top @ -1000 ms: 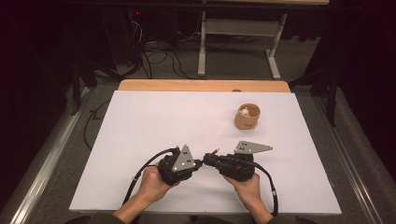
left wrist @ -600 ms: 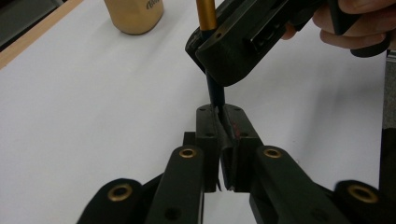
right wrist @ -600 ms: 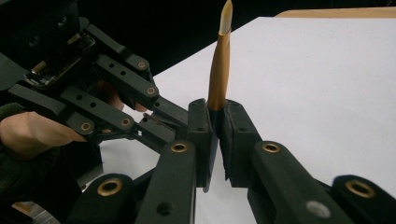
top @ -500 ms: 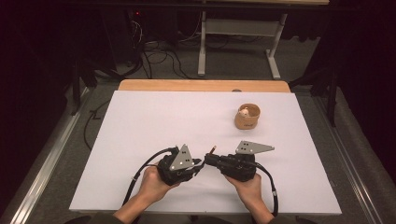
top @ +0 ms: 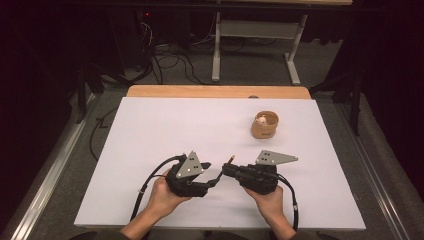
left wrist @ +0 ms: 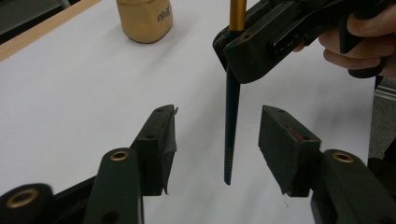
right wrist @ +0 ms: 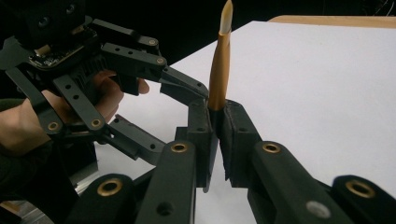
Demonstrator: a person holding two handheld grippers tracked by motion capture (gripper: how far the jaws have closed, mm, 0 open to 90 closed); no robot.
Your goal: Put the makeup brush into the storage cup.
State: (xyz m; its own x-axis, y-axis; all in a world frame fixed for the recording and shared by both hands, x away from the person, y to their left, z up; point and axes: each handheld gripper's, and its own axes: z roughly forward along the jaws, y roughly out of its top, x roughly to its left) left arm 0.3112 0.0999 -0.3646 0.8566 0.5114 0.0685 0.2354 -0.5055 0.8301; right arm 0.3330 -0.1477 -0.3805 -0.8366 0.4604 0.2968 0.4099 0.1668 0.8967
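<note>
High view: both grippers meet near the table's [top: 150, 130] front edge, well short of the tan cup [top: 264, 125].

Left gripper view: left gripper [left wrist: 217, 140] has just been opening — brush [left wrist: 231, 112] between its jaws, untouched.

Right gripper view: right gripper [right wrist: 218, 135] clamps the brush upright.

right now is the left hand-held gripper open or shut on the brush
Open. Its jaws have just been opening, and in the left gripper view the left hand-held gripper stands apart from the brush, which the right hand-held gripper clamps.
</note>
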